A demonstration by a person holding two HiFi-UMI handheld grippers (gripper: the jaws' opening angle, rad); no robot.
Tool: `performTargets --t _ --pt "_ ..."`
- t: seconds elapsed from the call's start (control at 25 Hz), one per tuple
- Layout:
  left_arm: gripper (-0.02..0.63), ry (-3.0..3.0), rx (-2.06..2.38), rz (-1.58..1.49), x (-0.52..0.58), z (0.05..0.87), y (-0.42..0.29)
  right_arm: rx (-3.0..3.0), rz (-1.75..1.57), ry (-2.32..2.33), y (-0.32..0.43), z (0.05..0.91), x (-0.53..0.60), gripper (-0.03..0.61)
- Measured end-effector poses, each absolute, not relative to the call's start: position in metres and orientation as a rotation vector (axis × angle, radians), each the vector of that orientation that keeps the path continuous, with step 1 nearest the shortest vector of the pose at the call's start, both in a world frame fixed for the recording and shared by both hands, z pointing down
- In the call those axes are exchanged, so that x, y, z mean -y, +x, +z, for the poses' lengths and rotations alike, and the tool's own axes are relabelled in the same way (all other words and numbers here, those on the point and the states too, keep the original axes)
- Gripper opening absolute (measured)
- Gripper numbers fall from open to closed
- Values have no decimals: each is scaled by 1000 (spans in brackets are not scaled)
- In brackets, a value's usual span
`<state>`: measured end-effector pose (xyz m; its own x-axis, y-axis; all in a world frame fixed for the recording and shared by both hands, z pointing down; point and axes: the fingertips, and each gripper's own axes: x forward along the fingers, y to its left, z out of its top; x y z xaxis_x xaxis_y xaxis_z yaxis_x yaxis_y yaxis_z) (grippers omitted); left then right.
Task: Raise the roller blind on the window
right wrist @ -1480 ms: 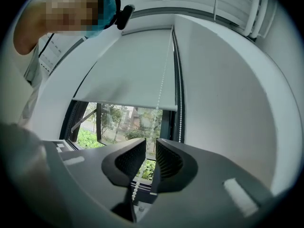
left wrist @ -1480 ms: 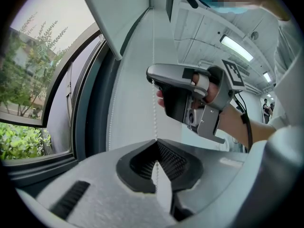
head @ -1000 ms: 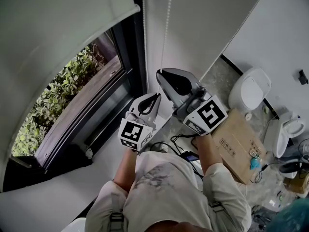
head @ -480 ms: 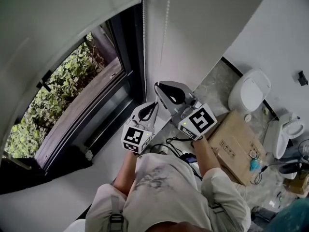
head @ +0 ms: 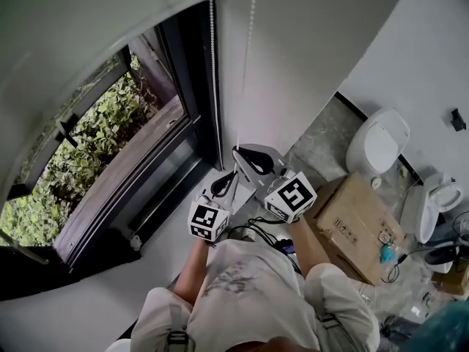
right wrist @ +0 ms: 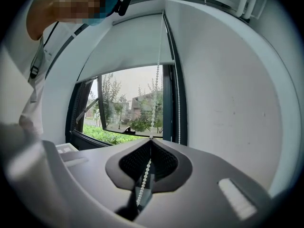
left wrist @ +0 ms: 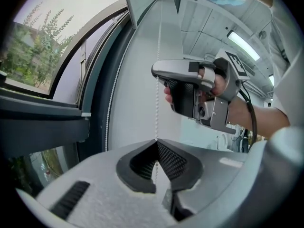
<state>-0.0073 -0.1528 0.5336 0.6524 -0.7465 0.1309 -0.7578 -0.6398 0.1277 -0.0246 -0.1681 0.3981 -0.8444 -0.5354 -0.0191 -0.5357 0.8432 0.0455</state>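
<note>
The left claw point(left wrist: 156, 141) and right claw point(right wrist: 150, 140) each pinch the bead chain point(head: 249, 50) at centre frame, seemingly to haul it down and lift the roller blind point(head: 88, 20), upper left.

Setting is reading as a bare washroom-type room, unfurnished. A white toilet point(head: 377, 139) and a second white sanitary fixture point(head: 432, 200) are standing on the grey stone-patterned floor point(head: 322, 134), with a cardboard box point(head: 352, 218) lying just beside them. Plain white walls point(head: 308, 42) are enclosing a dark-framed window point(head: 95, 145) that is looking onto greenery. A strip light point(left wrist: 243, 44) is glowing overhead.
</note>
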Motion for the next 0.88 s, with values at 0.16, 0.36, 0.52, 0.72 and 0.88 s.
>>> performTargets --t 0.16,0.36,0.52,0.72,0.88 --pt "8 2663 1231 116 151 553 -8 -3041 36 -882 -25 418 168 9" --pt "8 2647 1221 128 146 565 -8 -3051 2 -885 -23 431 165 9" --pt "9 2644 1216 123 143 567 -7 -3044 -2 -896 -22 433 163 9" --pt "65 2665 1191 125 131 546 -10 -3046 14 -916 -19 433 165 9" --pt "81 2694 1207 69 129 505 -21 -3034 17 -928 -17 434 165 9"
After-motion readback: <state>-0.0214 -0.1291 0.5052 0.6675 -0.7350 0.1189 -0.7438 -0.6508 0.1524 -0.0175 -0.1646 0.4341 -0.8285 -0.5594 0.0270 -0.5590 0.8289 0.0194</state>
